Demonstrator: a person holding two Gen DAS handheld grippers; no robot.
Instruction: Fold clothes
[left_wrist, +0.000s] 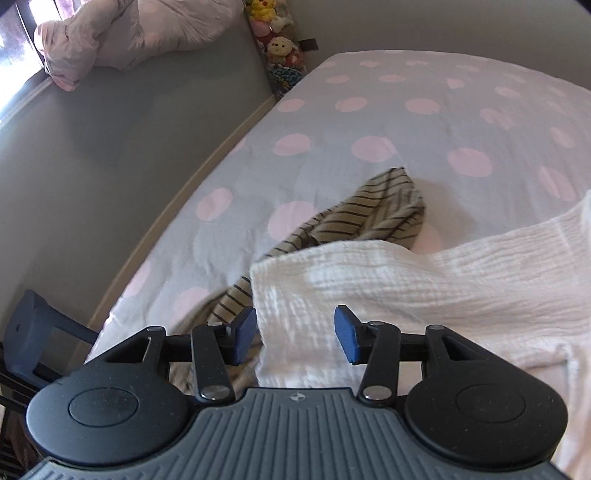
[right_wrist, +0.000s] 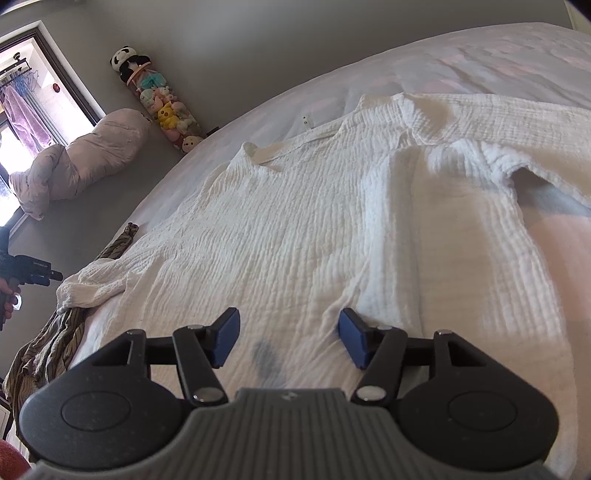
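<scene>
The white crinkly cotton shirt (right_wrist: 332, 206) is lying flat on the bed with the grey sheet with pink dots (left_wrist: 369, 122). Its long way is running from the hem near the grippers up toward the collar at 12 o'clock. The right gripper (right_wrist: 288, 338) is hanging over the hem with its blue fingers spread wide, holding nothing. The left gripper (left_wrist: 295, 336) is also spread and holding nothing, and the shirt's sleeve end is sitting right between its fingers at 12 o'clock. So the left one looks nearer to a sleeve fold. A crumpled tan striped cloth (left_wrist: 373, 210) is peeking out from under the sleeve at 11 o'clock.
</scene>
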